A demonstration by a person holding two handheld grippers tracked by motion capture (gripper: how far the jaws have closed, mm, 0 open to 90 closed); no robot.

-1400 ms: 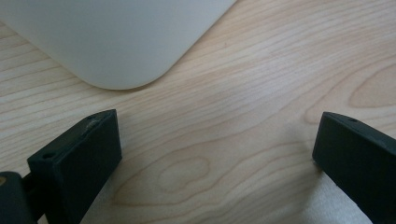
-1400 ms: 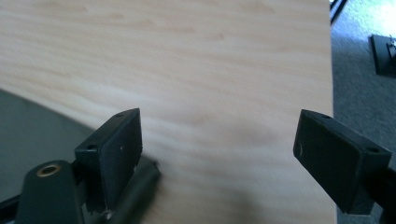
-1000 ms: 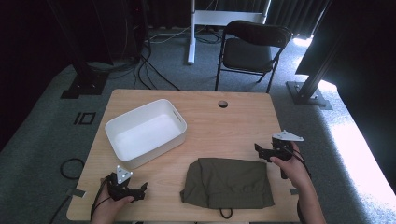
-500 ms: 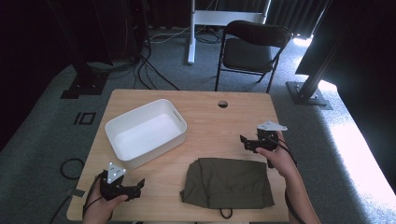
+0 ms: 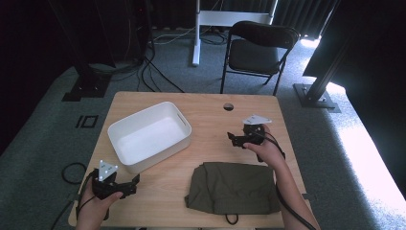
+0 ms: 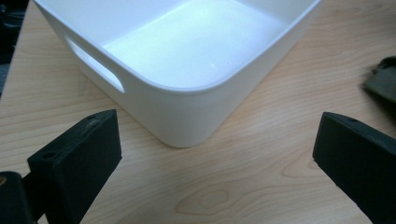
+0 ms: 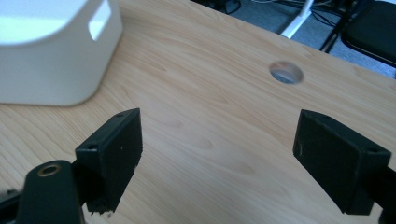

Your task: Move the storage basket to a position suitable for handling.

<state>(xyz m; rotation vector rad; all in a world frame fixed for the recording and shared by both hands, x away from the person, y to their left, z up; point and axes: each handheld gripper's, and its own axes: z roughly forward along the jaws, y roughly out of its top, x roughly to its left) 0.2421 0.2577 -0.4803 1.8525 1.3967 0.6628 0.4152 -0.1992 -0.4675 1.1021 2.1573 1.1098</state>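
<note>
A wooden worktop [image 5: 210, 120] carries a white bin [image 5: 149, 135] on its left half and a folded olive cloth [image 5: 233, 188] near the front edge, right of centre. The bin is empty, with slot handles in its end walls, and sits at an angle to the worktop edges. The left gripper [image 5: 130, 184] is held low at the front left corner, just in front of the bin; in the left gripper view its jaws stand wide apart with nothing between them, framing the bin's rounded corner [image 6: 187, 116], and a bit of the cloth [image 6: 382, 81] shows at the right edge. The right gripper [image 5: 235, 140] hovers over bare wood behind the cloth, pointing toward the bin; its jaws are likewise spread and empty, with the bin [image 7: 56, 51] at upper left and a round cable hole [image 7: 286, 72] ahead. A black folding chair [image 5: 258, 48] stands on the carpet beyond the worktop.
</note>
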